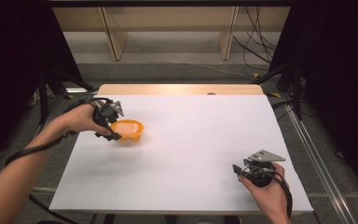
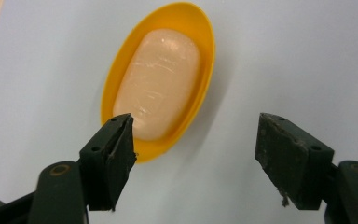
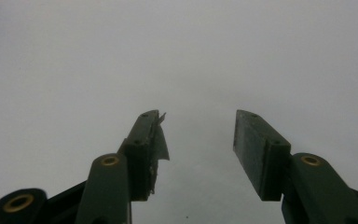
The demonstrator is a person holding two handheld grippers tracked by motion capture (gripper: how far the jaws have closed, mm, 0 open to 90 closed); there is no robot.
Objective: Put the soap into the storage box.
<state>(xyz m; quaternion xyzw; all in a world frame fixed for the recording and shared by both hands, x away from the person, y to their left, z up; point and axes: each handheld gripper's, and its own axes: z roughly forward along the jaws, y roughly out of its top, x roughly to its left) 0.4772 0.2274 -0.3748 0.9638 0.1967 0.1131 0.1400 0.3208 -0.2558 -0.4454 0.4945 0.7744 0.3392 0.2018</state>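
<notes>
An oval yellow soap dish (image 1: 129,130) (image 2: 200,42) rests on the white table surface (image 1: 191,140) at the left. A pale peach bar of soap (image 2: 161,79) (image 1: 127,126) lies inside it. My left gripper (image 1: 114,128) (image 2: 196,135) hovers just over the dish's near end, jaws wide apart, with one jaw above the dish rim and the other over bare table. My right gripper (image 1: 237,169) (image 3: 198,126) is held near the front right of the table, open, with nothing between its jaws.
The white sheet covers a wooden table (image 1: 177,88) whose far edge shows. Beyond it stand pale wooden shelf legs (image 1: 114,37) and loose cables (image 1: 256,46) on the floor. Dark curtains flank both sides.
</notes>
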